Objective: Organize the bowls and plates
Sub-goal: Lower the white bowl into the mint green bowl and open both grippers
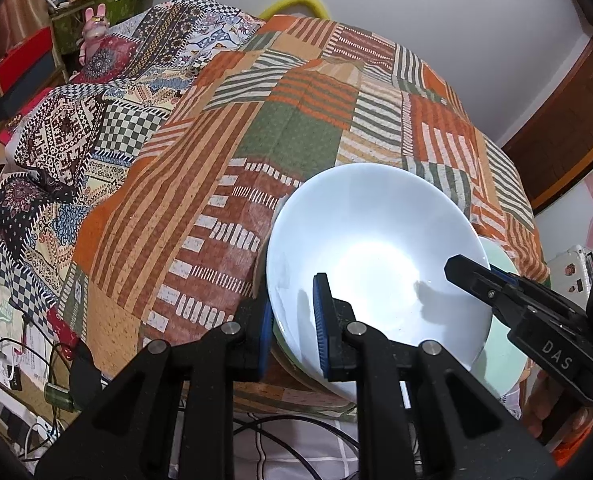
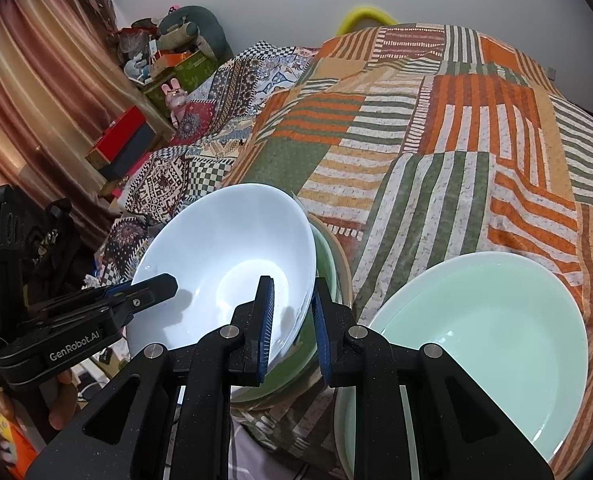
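Your left gripper (image 1: 294,322) is pinched onto the near-left rim of the white bowl (image 1: 376,248), one blue pad inside the wall and one outside, the jaws nearly together with only the thin rim between them. Your right gripper (image 2: 292,328) has the opposite rim the same way, so the bowl hangs between your two hands, tilted with its mouth towards you.

From the grippers outward, the bowl sits over the near edge of the bed (image 2: 436,152), right above a green bowl (image 2: 324,264) that shows under its right side; whether the two touch cannot be told. That is the relation to watch: the white bowl's base has to come down centred over the green one, and its tilt must level out for it to nest.

Just to the right, near the same edge, lies the pale green plate (image 2: 496,320), apart from the bowls and close beside your right gripper. Both hands are equally near the bowl, so I judge that lowering evenly matters more than reach.
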Action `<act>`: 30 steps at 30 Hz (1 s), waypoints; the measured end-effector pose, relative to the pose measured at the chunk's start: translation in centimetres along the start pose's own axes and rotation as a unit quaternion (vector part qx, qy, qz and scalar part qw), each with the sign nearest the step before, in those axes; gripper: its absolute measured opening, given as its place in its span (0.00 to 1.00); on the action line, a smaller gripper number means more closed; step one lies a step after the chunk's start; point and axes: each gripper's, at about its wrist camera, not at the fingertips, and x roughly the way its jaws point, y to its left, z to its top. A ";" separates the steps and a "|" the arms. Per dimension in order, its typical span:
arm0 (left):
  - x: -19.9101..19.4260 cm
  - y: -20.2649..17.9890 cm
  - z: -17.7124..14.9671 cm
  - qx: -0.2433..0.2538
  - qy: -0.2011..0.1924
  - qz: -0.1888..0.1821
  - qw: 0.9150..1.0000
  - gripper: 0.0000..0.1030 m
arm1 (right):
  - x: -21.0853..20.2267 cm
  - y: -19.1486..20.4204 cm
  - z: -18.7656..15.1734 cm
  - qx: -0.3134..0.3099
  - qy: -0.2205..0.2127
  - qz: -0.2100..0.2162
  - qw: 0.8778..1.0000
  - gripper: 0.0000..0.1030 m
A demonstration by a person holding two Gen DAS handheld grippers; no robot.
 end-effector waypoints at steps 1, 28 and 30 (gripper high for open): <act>0.2 0.1 0.0 -0.001 0.002 0.000 1.000 0.17 | 0.1 0.0 0.0 0.000 0.002 0.000 1.000 0.17; -0.2 1.4 -0.1 -0.012 -0.014 0.009 1.000 0.17 | -0.4 0.7 0.4 -0.053 -0.021 -0.046 0.997 0.27; -0.6 1.5 -0.1 -0.013 -0.017 0.006 1.000 0.18 | -1.1 0.6 0.4 -0.053 -0.038 -0.052 0.997 0.47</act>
